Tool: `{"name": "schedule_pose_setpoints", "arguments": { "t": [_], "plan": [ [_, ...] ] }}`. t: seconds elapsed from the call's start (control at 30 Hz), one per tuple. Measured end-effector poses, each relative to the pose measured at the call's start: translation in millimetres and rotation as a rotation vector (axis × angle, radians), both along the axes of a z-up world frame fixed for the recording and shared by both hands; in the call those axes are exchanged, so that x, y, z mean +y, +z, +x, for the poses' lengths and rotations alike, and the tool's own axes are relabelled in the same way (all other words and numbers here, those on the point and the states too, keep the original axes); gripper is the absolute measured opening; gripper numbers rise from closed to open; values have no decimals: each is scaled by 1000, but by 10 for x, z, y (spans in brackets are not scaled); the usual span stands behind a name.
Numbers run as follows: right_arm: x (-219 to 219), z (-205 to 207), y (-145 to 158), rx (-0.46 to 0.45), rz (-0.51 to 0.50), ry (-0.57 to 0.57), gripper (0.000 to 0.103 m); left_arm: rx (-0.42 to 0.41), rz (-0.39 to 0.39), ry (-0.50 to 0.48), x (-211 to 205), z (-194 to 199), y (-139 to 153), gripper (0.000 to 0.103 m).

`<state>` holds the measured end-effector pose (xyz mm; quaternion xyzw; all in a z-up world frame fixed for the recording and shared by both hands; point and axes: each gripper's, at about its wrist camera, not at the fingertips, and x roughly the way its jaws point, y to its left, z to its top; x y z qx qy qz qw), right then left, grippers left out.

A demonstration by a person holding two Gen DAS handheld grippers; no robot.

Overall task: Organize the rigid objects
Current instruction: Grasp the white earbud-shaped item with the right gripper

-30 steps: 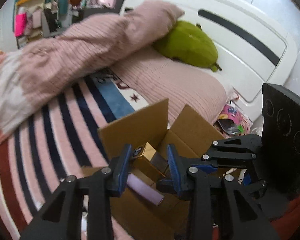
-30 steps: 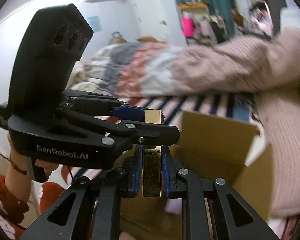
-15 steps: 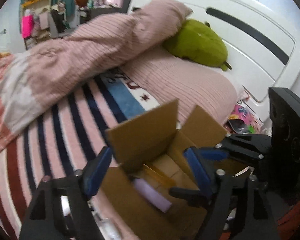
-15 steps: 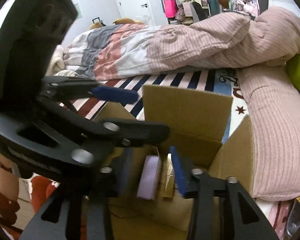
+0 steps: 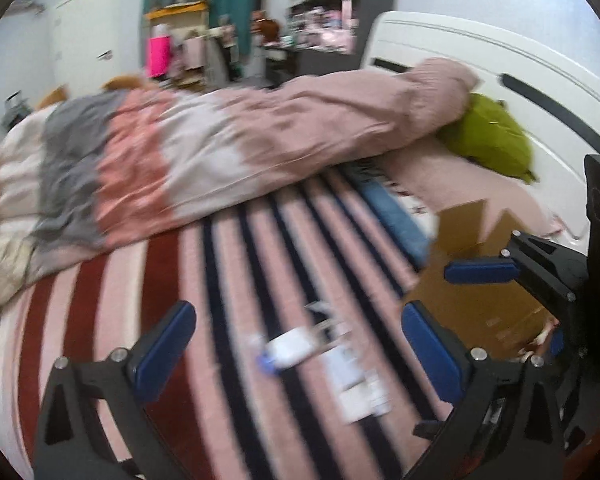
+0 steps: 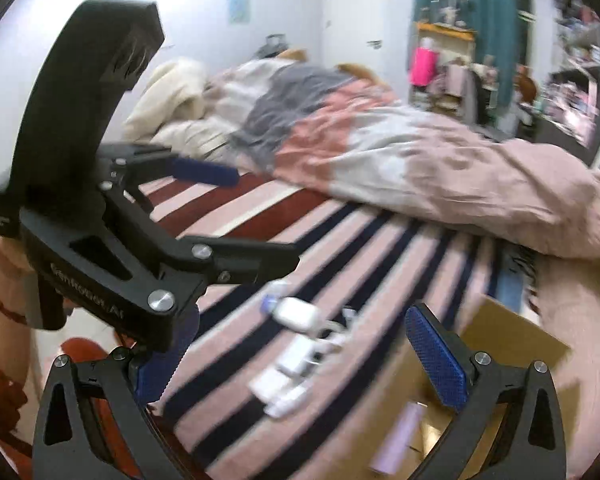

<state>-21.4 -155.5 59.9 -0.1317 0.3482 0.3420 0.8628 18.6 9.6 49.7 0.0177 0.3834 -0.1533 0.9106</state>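
My box (image 6: 496, 364) sits on the striped bed (image 5: 228, 280), already holding a lilac case (image 6: 396, 436). Small white items (image 5: 300, 346) lie loose beside it, still to pack. My left gripper (image 5: 296, 344) and right gripper (image 6: 296, 354) have just opened wide, empty. A quilt (image 5: 228, 148) lies beyond; nothing blocks them.

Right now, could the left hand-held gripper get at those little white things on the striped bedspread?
Probably yes: the left hand-held gripper is wide open and empty, with the white items lying uncovered between its fingers.
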Motion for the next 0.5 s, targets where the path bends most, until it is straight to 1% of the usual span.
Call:
{"name": "schedule_pose_setpoints", "arguments": {
  "t": [0.1,0.17,0.2,0.27,0.3,0.33,0.37,0.43,0.5],
  "plan": [
    [337,78,-191,77,22,69,103,23,9,77,350,-15,-230,102],
    [540,120,-348,129,29,95,102,46,-11,111,559,-2,-404,102],
    [640,154,-448,149,26,108,99,57,-20,123,623,6,-476,102],
    [792,219,-653,192,14,122,90,77,-40,147,767,20,-632,102],
    [864,285,-804,228,3,114,83,83,-44,154,800,26,-682,102],
    [894,314,-888,245,-5,105,76,88,-48,163,833,33,-733,102],
    [928,363,-997,259,-19,88,74,92,-50,175,865,33,-784,102],
    [979,471,-1227,254,-50,33,61,98,-54,191,926,29,-875,102],
    [1023,573,-1374,254,-63,12,53,107,-58,202,957,37,-937,102]
  ]
}}
